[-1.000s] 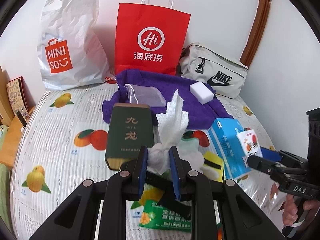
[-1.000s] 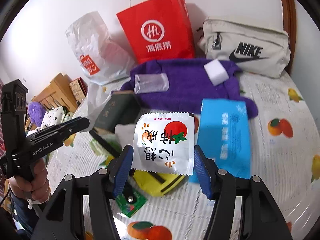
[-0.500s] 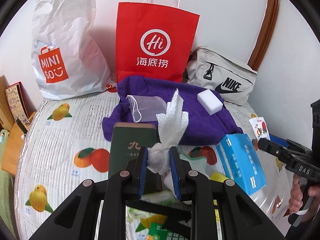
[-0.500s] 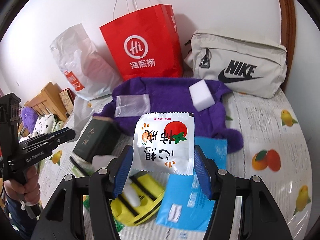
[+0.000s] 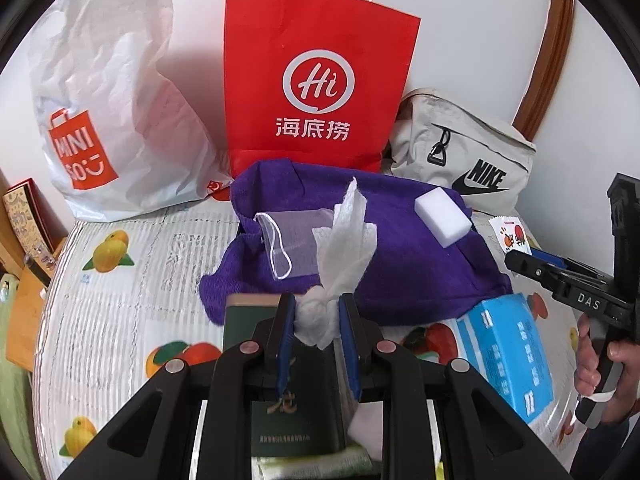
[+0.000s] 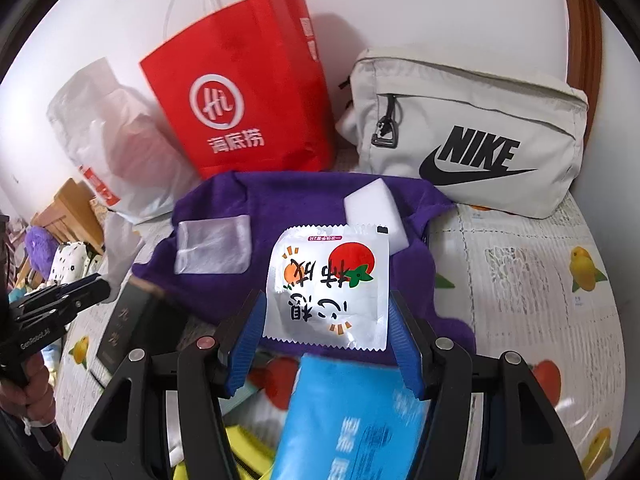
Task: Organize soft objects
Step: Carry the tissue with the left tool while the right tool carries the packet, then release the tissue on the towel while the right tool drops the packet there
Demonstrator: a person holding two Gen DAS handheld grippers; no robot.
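Note:
My left gripper (image 5: pixel 318 314) is shut on a knotted white tissue wad (image 5: pixel 340 256) and holds it above a dark green box (image 5: pixel 280 380), just short of the purple towel (image 5: pixel 400 264). My right gripper (image 6: pixel 326 320) is shut on a flat white snack packet (image 6: pixel 328 284) with a tomato print, held over the towel's near edge (image 6: pixel 280 208). On the towel lie a white sponge block (image 5: pixel 442 216) and a clear mesh pouch (image 5: pixel 296 236). The right gripper also shows at the right of the left wrist view (image 5: pixel 520 258).
A red paper bag (image 5: pixel 316 92), a white Miniso plastic bag (image 5: pixel 104 120) and a beige Nike pouch (image 6: pixel 472 132) stand against the wall behind the towel. A blue tissue pack (image 5: pixel 508 344) lies right of the green box. Wooden furniture (image 5: pixel 24 264) is at the left edge.
Both grippers have moved forward toward the towel and the bags, each still holding its object. The towel, sponge and bags look larger and closer.

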